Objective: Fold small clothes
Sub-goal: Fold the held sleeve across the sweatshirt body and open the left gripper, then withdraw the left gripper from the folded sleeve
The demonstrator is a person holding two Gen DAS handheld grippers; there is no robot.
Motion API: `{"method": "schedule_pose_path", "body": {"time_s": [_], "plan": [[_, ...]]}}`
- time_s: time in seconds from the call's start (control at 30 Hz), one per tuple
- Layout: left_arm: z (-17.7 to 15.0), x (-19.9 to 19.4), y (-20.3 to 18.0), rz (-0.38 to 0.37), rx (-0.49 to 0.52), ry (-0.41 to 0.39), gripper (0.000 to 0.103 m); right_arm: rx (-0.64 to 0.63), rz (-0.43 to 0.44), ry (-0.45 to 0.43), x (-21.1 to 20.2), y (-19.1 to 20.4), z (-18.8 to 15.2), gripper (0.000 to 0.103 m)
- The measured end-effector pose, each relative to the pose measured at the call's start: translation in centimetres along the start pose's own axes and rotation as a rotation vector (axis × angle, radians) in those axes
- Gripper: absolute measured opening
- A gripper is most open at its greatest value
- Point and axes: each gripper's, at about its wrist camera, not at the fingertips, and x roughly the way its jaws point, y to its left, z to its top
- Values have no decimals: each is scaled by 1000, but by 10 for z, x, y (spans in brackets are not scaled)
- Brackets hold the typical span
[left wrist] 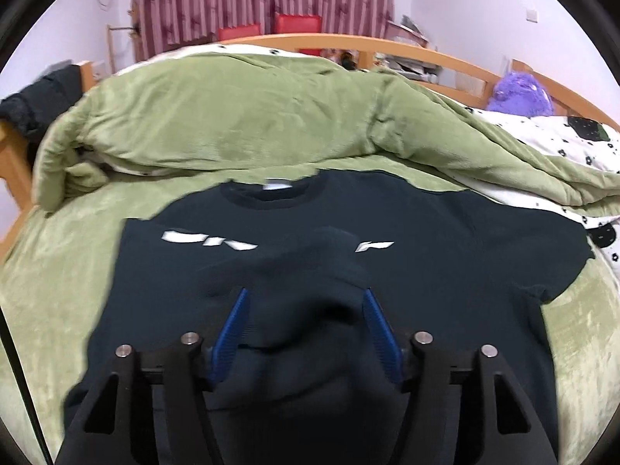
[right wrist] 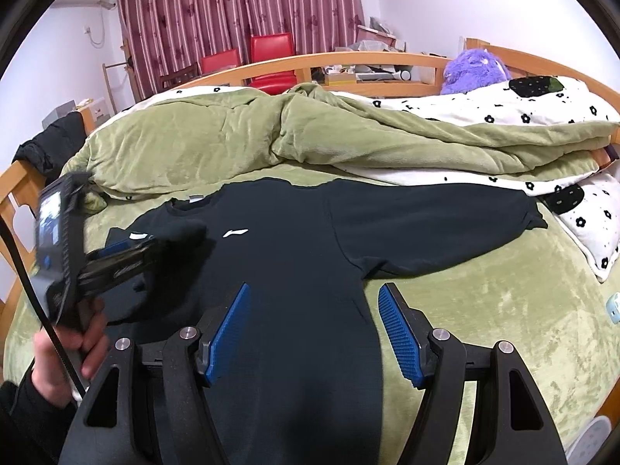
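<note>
A dark navy sweatshirt (left wrist: 445, 240) with a white chest logo lies face up on the green blanket, collar toward the far side. Its left sleeve (left wrist: 310, 263) is folded in over the chest and hides part of the logo. My left gripper (left wrist: 304, 298) stands open, with the bunched sleeve cloth lying between its blue pads. In the right wrist view the left gripper (right wrist: 147, 244) is held by a hand (right wrist: 77, 345) over the sweatshirt (right wrist: 294, 252). The other sleeve (right wrist: 445, 217) stretches out flat to the right. My right gripper (right wrist: 314, 294) is open above the sweatshirt's right side, near the armpit, with nothing gripped.
A rumpled green and flower-print duvet (right wrist: 310, 135) is heaped behind the sweatshirt. A wooden bed rail (right wrist: 348, 62) runs behind it, with a purple plush toy (right wrist: 472, 69) at the right. A dark garment (right wrist: 46, 147) hangs at the left bed corner. Bare green blanket (right wrist: 484, 310) lies to the right.
</note>
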Motion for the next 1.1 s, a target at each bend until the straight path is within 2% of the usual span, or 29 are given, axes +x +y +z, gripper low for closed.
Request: {"method": "schedule_pose_path", "body": {"time_s": [0.2,0.37,0.43,0.53,0.57,0.67,0.77,0.93,1.1], "plan": [[-26,-32,52,96,10,-21,60,4,44,-25,-3,23,-1,68],[-54,-55,96,178,-1,-32,60,-46,48,-19,0,56,-8,68],[-66,-60,113,169,-32,-21,60,-49,75,-13,3,65,-10,68],[-78,-62,130,136,-71,-16,60,-39,124,19,9,78,-12,61],[-80,-60,135,140,-81,-13,60,-36,136,31,11,82,-13,57],[-82,-58,142,150,-88,-14,60,-33,162,39,12,88,-16,57],[-82,-56,146,152,-98,-19,60,-51,148,25,10,89,-18,57],[-82,-50,148,117,-116,24,60,-52,130,28,10,79,-22,57],[-83,-56,149,113,-135,2,62,-39,138,45,12,72,-22,59]]}}
